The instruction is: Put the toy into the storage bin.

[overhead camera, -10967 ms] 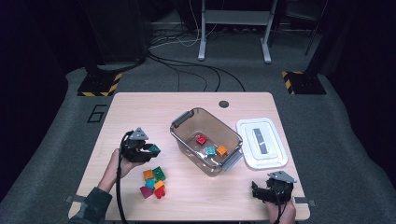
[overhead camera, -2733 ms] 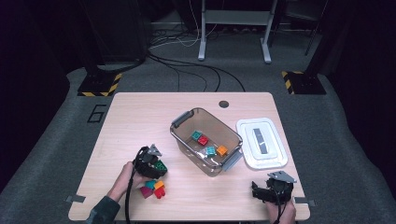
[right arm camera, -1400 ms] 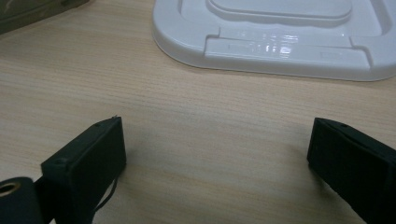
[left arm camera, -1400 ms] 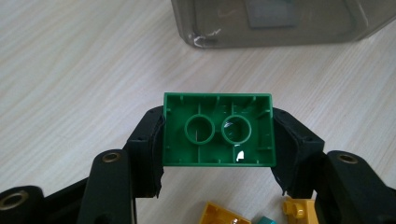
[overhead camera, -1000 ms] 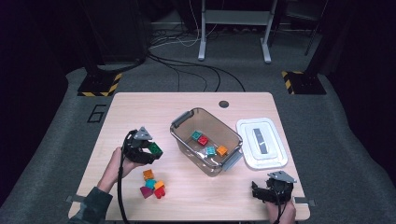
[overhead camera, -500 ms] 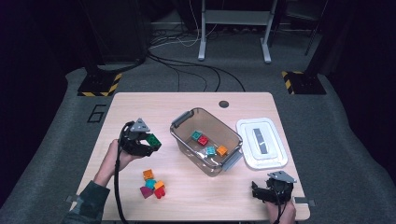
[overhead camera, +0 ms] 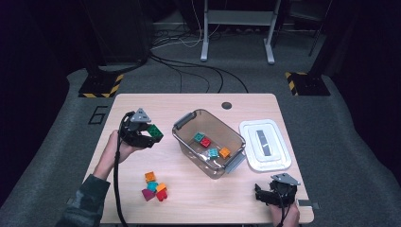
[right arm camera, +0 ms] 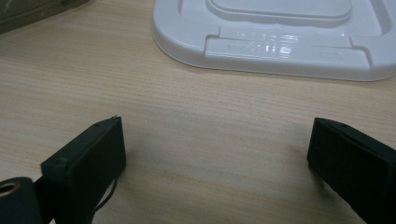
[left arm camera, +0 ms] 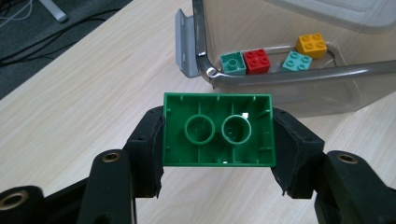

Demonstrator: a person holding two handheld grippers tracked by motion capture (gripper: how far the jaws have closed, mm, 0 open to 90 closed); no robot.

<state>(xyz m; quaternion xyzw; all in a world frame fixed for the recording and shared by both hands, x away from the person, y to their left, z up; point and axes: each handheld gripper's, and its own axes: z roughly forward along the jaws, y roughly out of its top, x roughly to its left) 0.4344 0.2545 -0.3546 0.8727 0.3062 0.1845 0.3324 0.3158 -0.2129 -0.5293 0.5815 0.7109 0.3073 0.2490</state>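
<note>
My left gripper (overhead camera: 150,135) is shut on a green brick (left arm camera: 218,130), held hollow side toward its camera, above the table left of the clear bin (overhead camera: 189,124). The same green brick (overhead camera: 154,132) shows in the high view at the jaw tips. Inside the bin (left arm camera: 280,79) lie a teal-green brick (left arm camera: 233,63), a red brick (left arm camera: 257,60), a turquoise brick (left arm camera: 297,61) and an orange brick (left arm camera: 311,44). A small pile of loose bricks (overhead camera: 155,186) lies on the table near the front left. My right gripper (overhead camera: 263,195) rests open at the front right, its jaws (right arm camera: 217,154) wide apart over bare wood.
A white lid (overhead camera: 265,144) lies flat right of the bin, and its edge (right arm camera: 280,42) sits just ahead of the right gripper. A dark round hole (overhead camera: 227,105) marks the table's far edge. Bare wood lies between the pile and the right gripper.
My left gripper has risen with the green brick and moved away from the pile toward the far left side of the bin. The right gripper has stayed put.
</note>
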